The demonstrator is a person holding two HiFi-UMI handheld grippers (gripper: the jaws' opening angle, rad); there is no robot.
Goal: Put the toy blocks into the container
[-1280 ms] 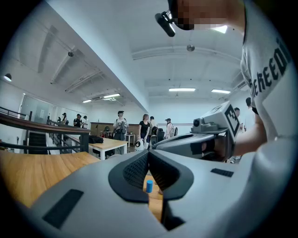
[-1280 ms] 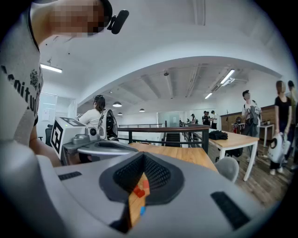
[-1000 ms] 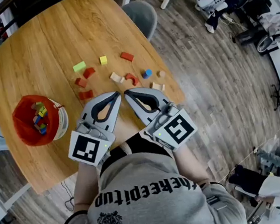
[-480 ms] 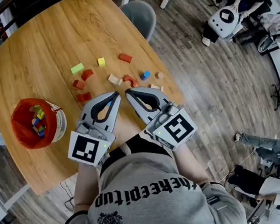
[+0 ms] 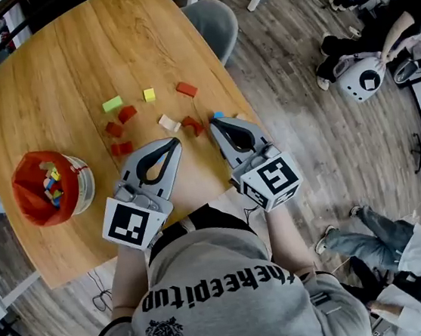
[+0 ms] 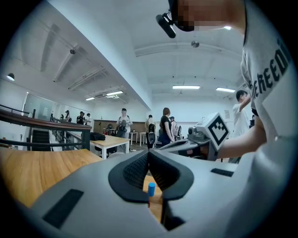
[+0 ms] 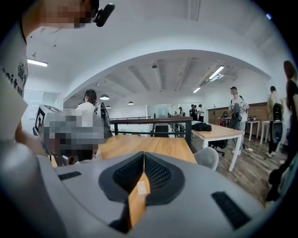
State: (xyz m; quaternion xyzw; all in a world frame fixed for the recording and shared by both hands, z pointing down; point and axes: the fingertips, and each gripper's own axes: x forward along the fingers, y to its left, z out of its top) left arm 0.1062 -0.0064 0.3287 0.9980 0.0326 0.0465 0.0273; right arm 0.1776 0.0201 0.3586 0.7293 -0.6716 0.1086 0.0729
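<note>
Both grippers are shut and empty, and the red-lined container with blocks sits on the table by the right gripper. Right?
Not quite. The head view shows the container on the left gripper's side, not the right gripper's. Both grippers are shut and empty, as you said.

wood table (image 5: 54, 76) w/ blocks (image 5: 112, 104), bucket (image 5: 83, 187)

Grey left tool (image 5: 175, 141), right tool (image 5: 215, 121) — marker cubes (image 5: 132, 222); grey shirt (image 5: 209, 278), seemingly lettered.

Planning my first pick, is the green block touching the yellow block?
Apart. The head view shows a strip of wooden table between the green block and the yellow block.
</note>
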